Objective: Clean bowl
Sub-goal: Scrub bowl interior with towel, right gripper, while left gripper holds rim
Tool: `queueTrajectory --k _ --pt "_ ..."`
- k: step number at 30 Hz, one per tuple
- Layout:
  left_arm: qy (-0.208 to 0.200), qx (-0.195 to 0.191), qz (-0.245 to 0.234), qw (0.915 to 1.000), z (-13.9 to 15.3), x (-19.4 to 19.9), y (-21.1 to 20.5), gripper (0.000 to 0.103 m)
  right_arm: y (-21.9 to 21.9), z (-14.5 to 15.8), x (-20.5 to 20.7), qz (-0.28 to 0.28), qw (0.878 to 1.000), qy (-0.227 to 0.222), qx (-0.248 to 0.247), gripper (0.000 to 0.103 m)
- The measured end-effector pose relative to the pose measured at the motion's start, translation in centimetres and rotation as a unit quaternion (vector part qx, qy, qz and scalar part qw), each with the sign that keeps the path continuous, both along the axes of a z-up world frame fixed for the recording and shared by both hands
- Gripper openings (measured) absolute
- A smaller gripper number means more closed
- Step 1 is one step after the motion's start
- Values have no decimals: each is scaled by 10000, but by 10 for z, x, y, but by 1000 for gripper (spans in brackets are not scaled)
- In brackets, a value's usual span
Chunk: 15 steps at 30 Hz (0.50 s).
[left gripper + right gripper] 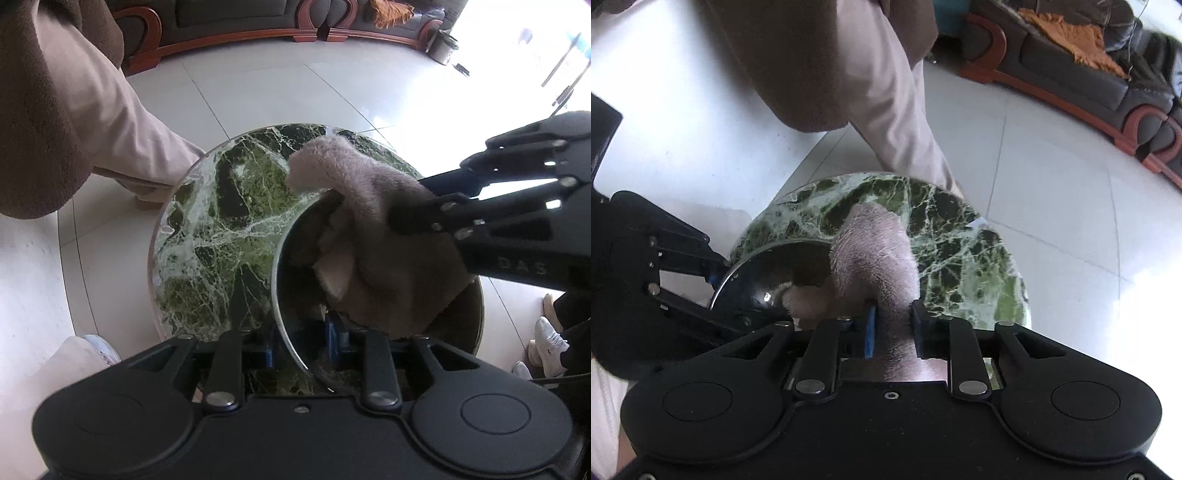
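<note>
The cloth (388, 236) blankets most of the bowl (284, 273), so its inside is largely hidden. The right claw (892, 325) tips are buried in fluff, perhaps pinching it. The worktop (207, 236) near edge vanishes behind the housing.

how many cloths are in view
1: a pinkish-grey cloth, draped over the far rim of the steel bowl on the green marble table, held by the right gripper. More could be hidden under it.
</note>
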<state>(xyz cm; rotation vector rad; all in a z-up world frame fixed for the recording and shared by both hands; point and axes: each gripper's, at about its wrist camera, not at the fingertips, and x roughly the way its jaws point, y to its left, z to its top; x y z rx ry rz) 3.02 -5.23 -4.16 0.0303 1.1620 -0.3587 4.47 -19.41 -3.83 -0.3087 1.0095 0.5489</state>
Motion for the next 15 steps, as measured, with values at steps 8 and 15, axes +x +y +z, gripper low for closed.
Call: queueTrajectory --k 8,15 --pt "43 -67 -30 10000 -1 3 2 25 -15 3 -18 -36 9999 118 8 25" --pt "29 5 0 10000 0 2 -1 26 -2 2 6 104 9999 113 71 28"
